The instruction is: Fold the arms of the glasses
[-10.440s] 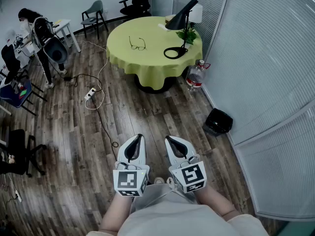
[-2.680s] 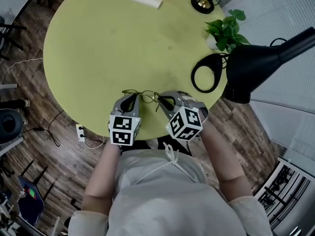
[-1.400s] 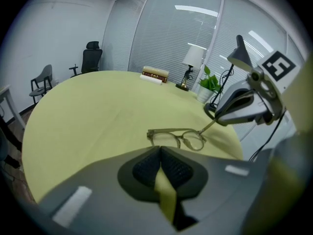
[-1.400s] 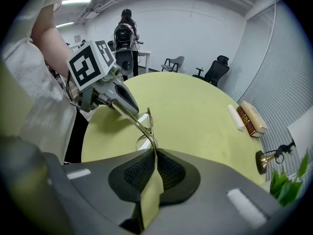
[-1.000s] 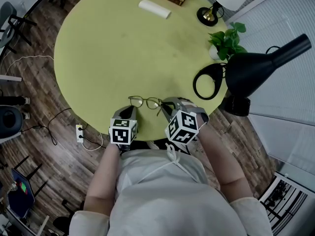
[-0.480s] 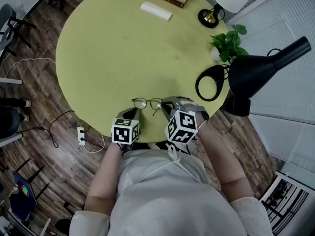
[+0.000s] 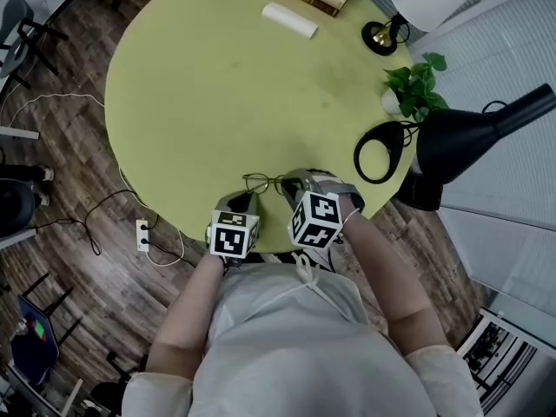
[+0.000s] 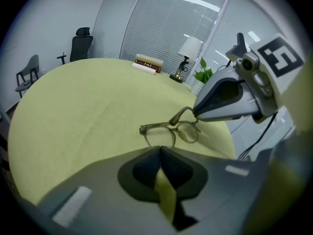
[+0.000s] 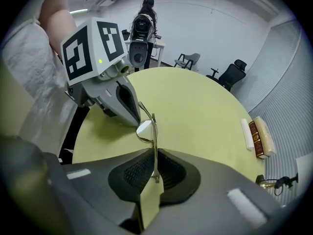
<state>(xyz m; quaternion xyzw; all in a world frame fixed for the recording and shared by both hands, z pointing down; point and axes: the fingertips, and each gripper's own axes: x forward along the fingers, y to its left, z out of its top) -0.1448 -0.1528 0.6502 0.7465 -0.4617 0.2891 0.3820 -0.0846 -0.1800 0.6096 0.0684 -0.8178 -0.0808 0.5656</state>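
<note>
Right gripper (image 7: pixel 294 183) pinches the glasses (image 7: pixel 263 182) arm, left gripper (image 7: pixel 242 200) pressed together at the frame, lamp (image 7: pixel 469 137) nearby.

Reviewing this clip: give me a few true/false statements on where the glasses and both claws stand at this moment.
1. The right claw is shut on an arm of the glasses. True.
2. The glasses lie in the middle of the table. False: they lie at its near edge, close to the person.
3. The left claw has its jaws wide apart. False: they are together.
4. A potted plant stands beside the black desk lamp. True.
</note>
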